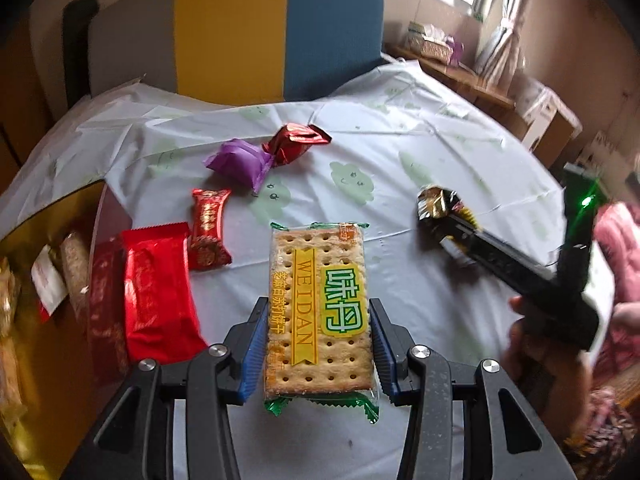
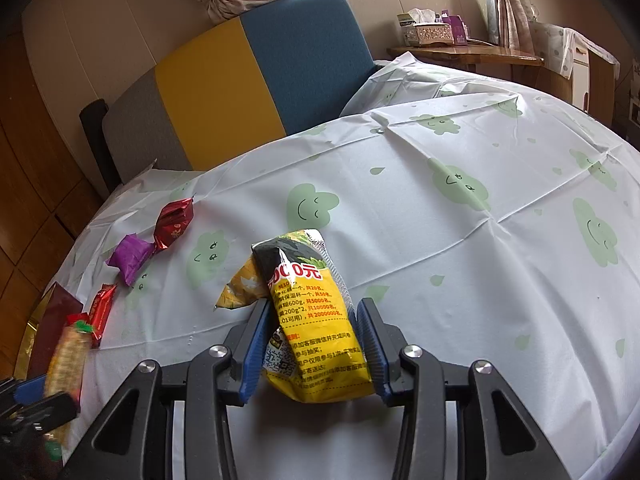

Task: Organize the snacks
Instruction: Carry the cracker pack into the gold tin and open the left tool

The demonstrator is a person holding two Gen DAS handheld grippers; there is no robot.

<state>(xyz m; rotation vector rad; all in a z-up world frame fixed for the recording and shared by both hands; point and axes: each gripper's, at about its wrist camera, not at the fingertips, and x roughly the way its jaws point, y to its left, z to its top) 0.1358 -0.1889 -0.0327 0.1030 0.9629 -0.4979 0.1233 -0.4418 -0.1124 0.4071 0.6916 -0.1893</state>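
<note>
In the left wrist view my left gripper (image 1: 318,312) is shut on a clear cracker pack (image 1: 320,264) with a yellow label, held lengthwise above the tablecloth. At the right, my right gripper (image 1: 444,228) grips a crumpled yellow and black snack bag (image 1: 434,200). The right wrist view shows the right gripper (image 2: 314,308) shut on that yellow bag (image 2: 308,280), whose top sticks up past the pads. At its lower left the cracker pack (image 2: 68,356) appears blurred in the left gripper (image 2: 44,396).
A gold box (image 1: 48,208) with several snacks stands at the left edge. Beside it lie a large red packet (image 1: 156,292), a small red packet (image 1: 208,228), a purple packet (image 1: 238,162) and a dark red candy (image 1: 296,140). A blue and yellow cushioned back (image 1: 280,32) rises behind the tablecloth (image 2: 440,240).
</note>
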